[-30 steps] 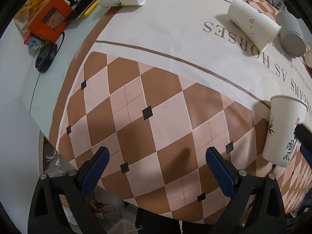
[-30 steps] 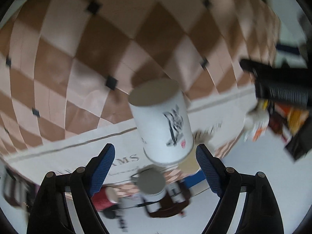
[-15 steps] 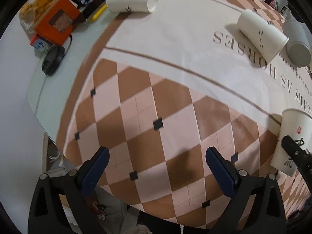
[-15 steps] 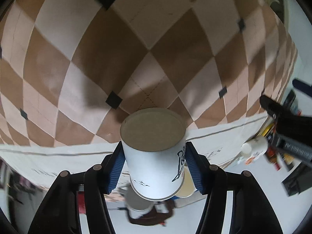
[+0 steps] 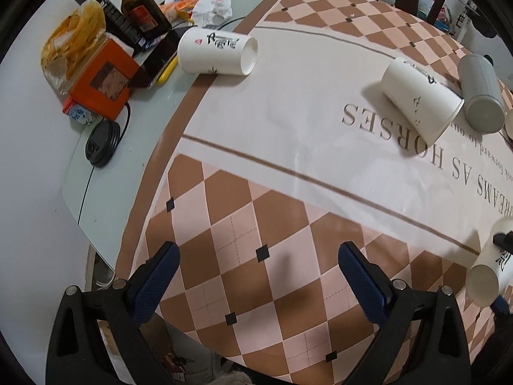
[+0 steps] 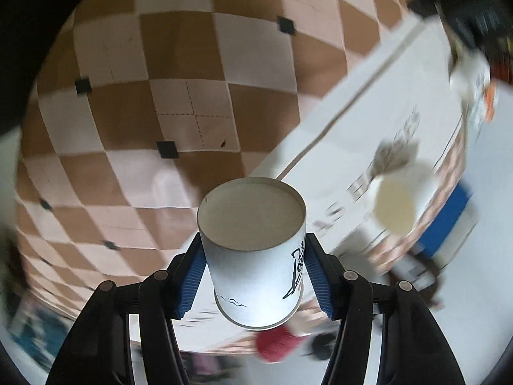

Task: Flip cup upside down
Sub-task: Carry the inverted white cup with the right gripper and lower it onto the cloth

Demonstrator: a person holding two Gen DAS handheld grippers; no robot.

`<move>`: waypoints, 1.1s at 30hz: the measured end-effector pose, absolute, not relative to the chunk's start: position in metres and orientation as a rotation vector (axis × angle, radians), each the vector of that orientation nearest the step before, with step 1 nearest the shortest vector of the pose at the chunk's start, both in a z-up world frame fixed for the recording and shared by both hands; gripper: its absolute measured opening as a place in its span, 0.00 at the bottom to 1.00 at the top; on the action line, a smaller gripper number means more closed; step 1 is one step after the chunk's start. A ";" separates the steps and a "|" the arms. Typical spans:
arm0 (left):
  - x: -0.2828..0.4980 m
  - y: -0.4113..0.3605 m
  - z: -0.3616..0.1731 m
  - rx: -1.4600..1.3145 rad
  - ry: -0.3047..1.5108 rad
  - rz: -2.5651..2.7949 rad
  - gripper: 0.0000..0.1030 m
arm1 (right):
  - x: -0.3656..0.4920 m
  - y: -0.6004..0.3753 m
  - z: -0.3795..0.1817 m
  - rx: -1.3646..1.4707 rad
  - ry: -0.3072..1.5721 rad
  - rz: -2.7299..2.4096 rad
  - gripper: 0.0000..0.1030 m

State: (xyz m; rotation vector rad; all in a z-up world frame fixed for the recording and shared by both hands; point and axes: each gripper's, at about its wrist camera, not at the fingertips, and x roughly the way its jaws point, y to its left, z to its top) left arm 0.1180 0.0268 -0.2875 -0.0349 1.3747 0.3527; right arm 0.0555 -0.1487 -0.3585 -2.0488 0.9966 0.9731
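Observation:
My right gripper (image 6: 253, 276) is shut on a white paper cup (image 6: 253, 256) with black brush lettering, held off the checked tablecloth with its closed base toward the camera. The same cup (image 5: 489, 272) shows tilted at the right edge of the left wrist view. My left gripper (image 5: 258, 272) is open and empty above the near checked part of the cloth. Two more white paper cups lie on their sides: one at the far left (image 5: 216, 52), one at the far right (image 5: 420, 98).
A grey tumbler (image 5: 481, 93) lies beside the far right cup. Off the cloth at the left are an orange box (image 5: 102, 78), a dark bottle (image 5: 142, 16), a black lid (image 5: 102, 142) and crumpled tissue (image 5: 213, 8). The table edge runs along the left and near side.
My right gripper closed on the cup, lifted it and tipped it over, swinging the view. My left gripper pulled back and up, showing more of the table.

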 end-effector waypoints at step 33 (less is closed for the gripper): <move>0.115 -0.003 -0.293 -0.048 1.412 0.225 0.98 | 0.225 -0.245 -0.378 -0.556 2.029 0.211 0.75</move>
